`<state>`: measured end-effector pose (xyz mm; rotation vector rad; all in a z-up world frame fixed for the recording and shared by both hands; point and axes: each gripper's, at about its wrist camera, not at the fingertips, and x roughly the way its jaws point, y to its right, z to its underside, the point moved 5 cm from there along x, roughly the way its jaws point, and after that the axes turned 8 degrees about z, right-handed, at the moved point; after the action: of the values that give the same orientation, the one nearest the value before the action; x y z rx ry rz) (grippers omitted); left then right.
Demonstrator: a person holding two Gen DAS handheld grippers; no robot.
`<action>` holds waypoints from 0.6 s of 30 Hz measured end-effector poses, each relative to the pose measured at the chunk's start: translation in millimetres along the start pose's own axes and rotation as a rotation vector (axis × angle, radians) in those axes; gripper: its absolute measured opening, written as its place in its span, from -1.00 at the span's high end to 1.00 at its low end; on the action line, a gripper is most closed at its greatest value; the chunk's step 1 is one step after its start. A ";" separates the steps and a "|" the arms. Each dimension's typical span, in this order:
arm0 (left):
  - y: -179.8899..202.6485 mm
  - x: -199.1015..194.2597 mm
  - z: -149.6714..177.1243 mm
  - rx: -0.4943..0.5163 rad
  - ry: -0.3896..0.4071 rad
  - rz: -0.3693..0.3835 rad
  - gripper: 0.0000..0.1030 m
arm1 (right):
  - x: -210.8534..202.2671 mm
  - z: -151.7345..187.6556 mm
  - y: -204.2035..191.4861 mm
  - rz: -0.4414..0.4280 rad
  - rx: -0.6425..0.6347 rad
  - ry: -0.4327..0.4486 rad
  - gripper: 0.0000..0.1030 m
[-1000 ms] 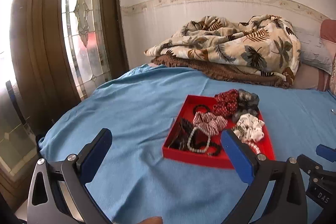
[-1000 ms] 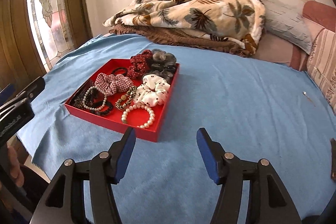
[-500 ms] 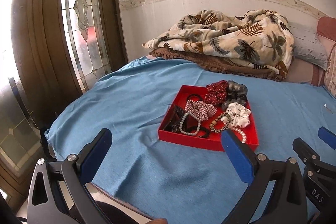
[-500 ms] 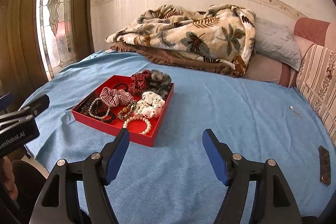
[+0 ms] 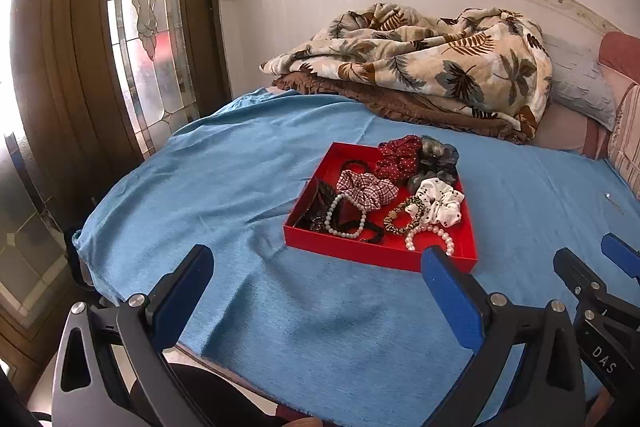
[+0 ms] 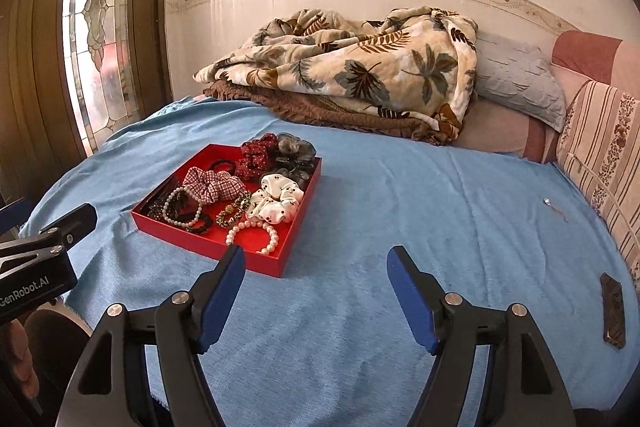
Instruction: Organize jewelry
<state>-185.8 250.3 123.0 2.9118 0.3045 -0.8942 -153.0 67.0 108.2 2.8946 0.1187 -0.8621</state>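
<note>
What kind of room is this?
Most likely a bedroom in a home: a bed under a blue sheet, a folded leaf-print blanket and a pillow against the wall, beside a stained-glass window.

Place: home bedroom.
Evidence: bed (image 6: 400, 227) centre frame; folded blanket (image 6: 360, 67), pillow (image 6: 516, 83) upper right; stained-glass window (image 5: 148, 27) upper left.

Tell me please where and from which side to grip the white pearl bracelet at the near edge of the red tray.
Grip the pearl bracelet on its left arc, coming from above with one finger inside the loop. It lies flat on the red tray, and that arc has bare floor around it. The far arc sits close to the white spotted scrunchie.
</note>
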 end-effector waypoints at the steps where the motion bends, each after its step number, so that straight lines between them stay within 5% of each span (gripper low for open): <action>1: 0.1 0.4 0.4 0.000 -0.002 0.002 -1.00 | 0.2 0.0 -0.3 0.001 -0.002 0.000 -0.51; 18: -7.2 11.2 9.2 -0.014 -0.035 0.012 -1.00 | 9.8 6.8 -5.8 0.001 -0.030 -0.028 -0.56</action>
<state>-183.3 258.0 109.0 2.8791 0.2895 -0.9366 -149.2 72.1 96.7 2.8539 0.1264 -0.8922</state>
